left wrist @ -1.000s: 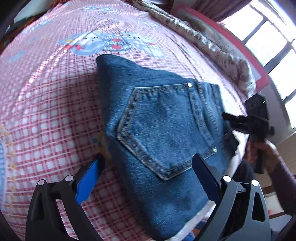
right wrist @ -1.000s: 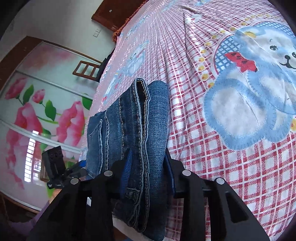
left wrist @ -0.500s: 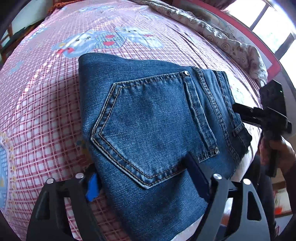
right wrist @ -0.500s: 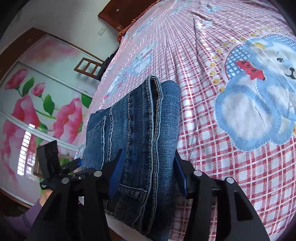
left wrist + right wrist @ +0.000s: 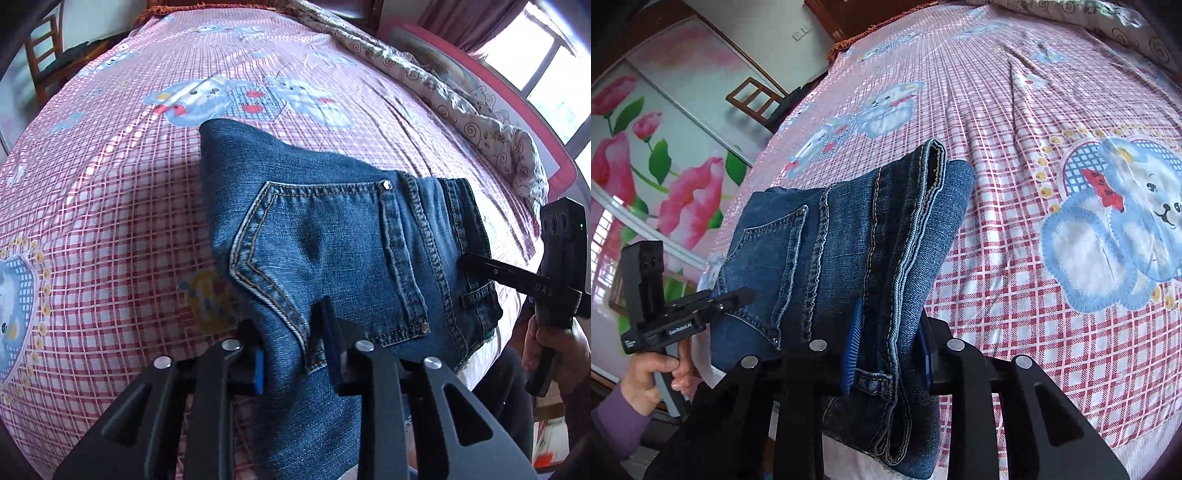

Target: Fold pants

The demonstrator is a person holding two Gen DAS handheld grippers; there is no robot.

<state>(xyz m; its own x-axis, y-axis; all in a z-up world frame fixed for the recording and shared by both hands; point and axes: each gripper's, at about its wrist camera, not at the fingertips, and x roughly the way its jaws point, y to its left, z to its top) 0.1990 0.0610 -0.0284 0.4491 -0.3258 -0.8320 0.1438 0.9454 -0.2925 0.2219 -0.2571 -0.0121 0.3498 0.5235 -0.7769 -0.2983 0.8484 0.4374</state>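
Note:
The folded blue jeans (image 5: pixel 332 229) lie near the bed's front edge, back pocket up. In the left wrist view my left gripper (image 5: pixel 291 332) is closing on the near folded edge, and denim bunches between its blue pads. My right gripper (image 5: pixel 465 262) reaches the waistband from the right, with a hand on its grip. In the right wrist view the jeans (image 5: pixel 842 229) show stacked layers. There my right gripper (image 5: pixel 890 325) is closing on the waistband end with its pads pressing the denim. My left gripper (image 5: pixel 746 295) holds the far left side.
The pink checked bedsheet (image 5: pixel 110 206) with bear prints spreads beyond the jeans. A rolled quilt (image 5: pixel 472 122) lies along the far right by the window. A wooden chair (image 5: pixel 753 99) and a flowered wardrobe door (image 5: pixel 657 166) stand beyond the bed's left side.
The left jaws came from wide apart onto the jeans' near edge, bunching the denim. The right jaws widened, then narrowed on the waistband end. Both views have tilted up a little.

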